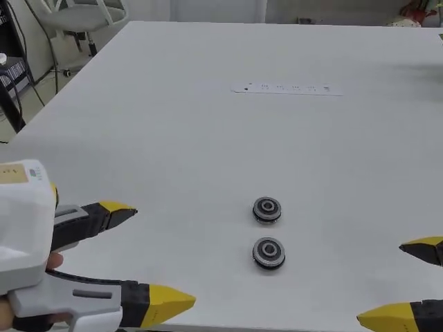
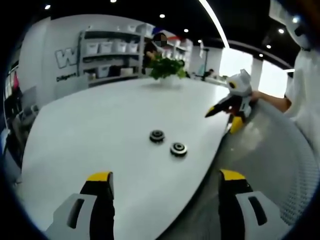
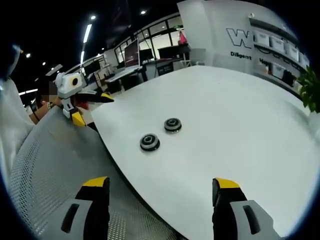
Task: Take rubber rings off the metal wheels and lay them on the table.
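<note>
Two small metal wheels with dark rubber rings lie flat on the white table, the farther wheel (image 1: pixel 267 210) just behind the nearer wheel (image 1: pixel 268 253). In the left gripper view they are the far wheel (image 2: pixel 157 135) and near wheel (image 2: pixel 178 148); in the right gripper view, the far wheel (image 3: pixel 172 125) and near wheel (image 3: pixel 149 142). My left gripper (image 1: pixel 163 259) is at the lower left near the table's front edge, open and holding nothing. My right gripper (image 1: pixel 396 285) enters at the lower right, also open and holding nothing. Both stand well apart from the wheels.
A thin white strip with small marks (image 1: pixel 286 88) lies on the table farther back. An office chair (image 1: pixel 76 21) stands off the table's far left corner. A potted plant (image 2: pixel 164 66) sits at the table's far end in the left gripper view.
</note>
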`<state>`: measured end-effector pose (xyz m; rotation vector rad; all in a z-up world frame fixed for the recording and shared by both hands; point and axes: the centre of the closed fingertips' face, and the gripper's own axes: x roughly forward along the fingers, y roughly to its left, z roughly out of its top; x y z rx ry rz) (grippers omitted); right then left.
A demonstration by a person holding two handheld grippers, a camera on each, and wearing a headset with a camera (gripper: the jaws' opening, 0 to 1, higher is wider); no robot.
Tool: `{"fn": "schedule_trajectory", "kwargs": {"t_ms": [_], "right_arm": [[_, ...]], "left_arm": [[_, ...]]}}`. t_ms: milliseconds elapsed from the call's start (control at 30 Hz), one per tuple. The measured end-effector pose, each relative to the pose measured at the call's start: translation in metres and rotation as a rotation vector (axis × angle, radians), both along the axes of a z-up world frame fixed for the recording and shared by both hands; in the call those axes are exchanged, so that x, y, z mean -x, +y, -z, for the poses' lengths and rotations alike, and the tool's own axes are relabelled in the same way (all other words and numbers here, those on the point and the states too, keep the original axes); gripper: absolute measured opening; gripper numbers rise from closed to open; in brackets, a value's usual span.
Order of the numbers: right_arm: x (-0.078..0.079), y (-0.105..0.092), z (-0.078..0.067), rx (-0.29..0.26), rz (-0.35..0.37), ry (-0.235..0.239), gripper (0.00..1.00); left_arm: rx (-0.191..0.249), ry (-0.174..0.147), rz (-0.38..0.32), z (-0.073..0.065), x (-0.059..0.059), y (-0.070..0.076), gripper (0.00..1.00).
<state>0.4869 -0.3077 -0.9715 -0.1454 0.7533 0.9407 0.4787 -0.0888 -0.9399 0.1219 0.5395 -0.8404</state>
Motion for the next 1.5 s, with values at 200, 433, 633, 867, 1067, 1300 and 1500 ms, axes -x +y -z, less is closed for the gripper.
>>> {"fn": "schedule_trajectory", "kwargs": {"t_ms": [200,433,633,867,1067,1300,1500], "right_arm": [[-0.002,-0.004,0.002,0.019,0.009,-0.007,0.84],[-0.002,-0.003,0.0,0.005,0.003,-0.005,0.83],[-0.005,-0.004,-0.004,-0.007,0.009,-0.019,0.83],[-0.009,-0.008,-0.012,-0.02,0.022,-0.033,0.82],[-0.016,-0.013,-0.02,-0.022,0.033,-0.056,0.82],[-0.024,-0.009,-0.031,-0.032,0.027,-0.082,0.82],[-0.036,-0.002,-0.046,-0.05,0.019,-0.12,0.82]], "left_arm": [[-0.005,-0.005,0.008,-0.001,0.001,0.0,0.87],[-0.048,-0.017,0.032,0.001,0.002,-0.001,0.88],[-0.066,-0.032,0.044,-0.001,0.001,-0.001,0.88],[-0.094,-0.049,0.058,-0.002,0.001,0.001,0.87],[-0.096,-0.07,0.059,-0.011,-0.003,0.003,0.87],[-0.112,-0.083,0.076,-0.019,-0.006,0.002,0.86],[-0.096,-0.118,0.087,-0.034,-0.013,0.0,0.86]]}}
